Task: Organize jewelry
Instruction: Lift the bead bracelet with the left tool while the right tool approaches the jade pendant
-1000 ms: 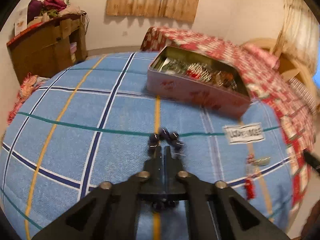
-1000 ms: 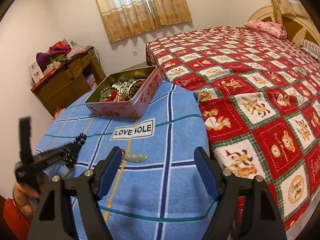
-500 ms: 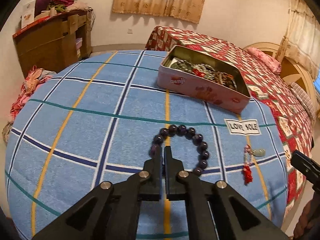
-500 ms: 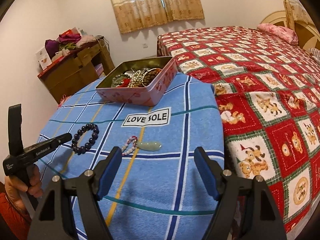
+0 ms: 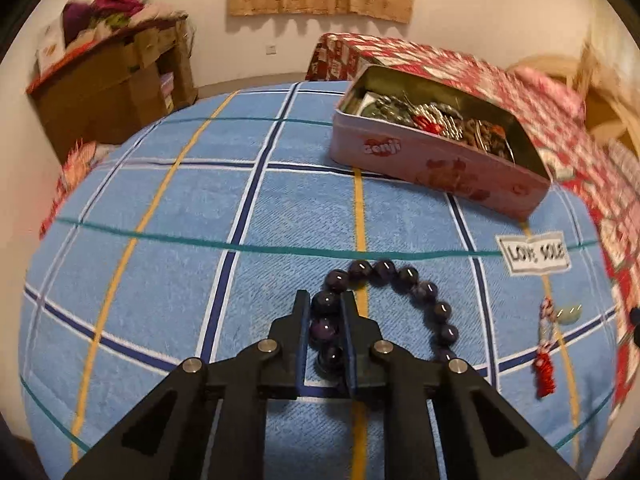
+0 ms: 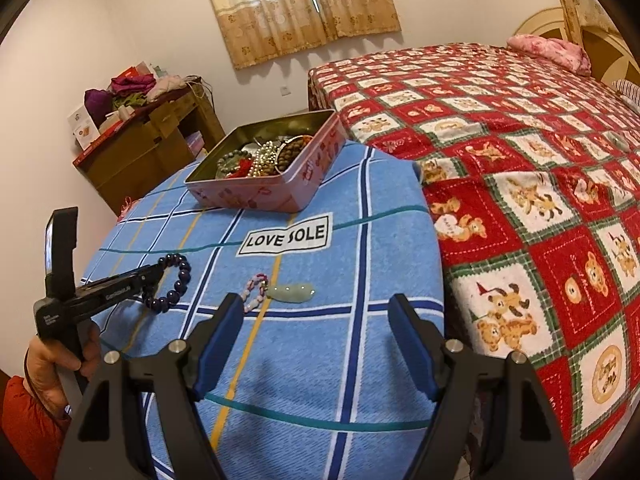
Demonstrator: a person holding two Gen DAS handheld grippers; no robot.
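A dark purple bead bracelet [image 5: 424, 290] lies flat on the blue checked cloth [image 5: 160, 280]. My left gripper [image 5: 325, 298] straddles its left side. Its jaws are opening, and a few beads sit in the narrow gap between them without being clearly pinched. In the right wrist view the same left gripper [image 6: 154, 274] reaches the bracelet [image 6: 182, 280] from the left. A pale green jade pendant [image 6: 292, 292] on a pink beaded cord lies just beyond my right gripper [image 6: 316, 304], which is open and holds nothing. A pink tin [image 6: 256, 198] with several pieces of jewelry stands at the far side.
A bed under a red patterned quilt [image 6: 520, 140] adjoins the cloth on the right. A wooden cabinet [image 6: 152, 148] piled with clothes stands at the back left. A person's hand [image 6: 56, 364] holds the left gripper's handle. A "LOVE SOLE" label [image 6: 286, 236] is sewn on the cloth.
My left gripper came down with the bracelet, which now lies spread out on the cloth, and its shut jaws have parted slightly. The right gripper stays as it was.
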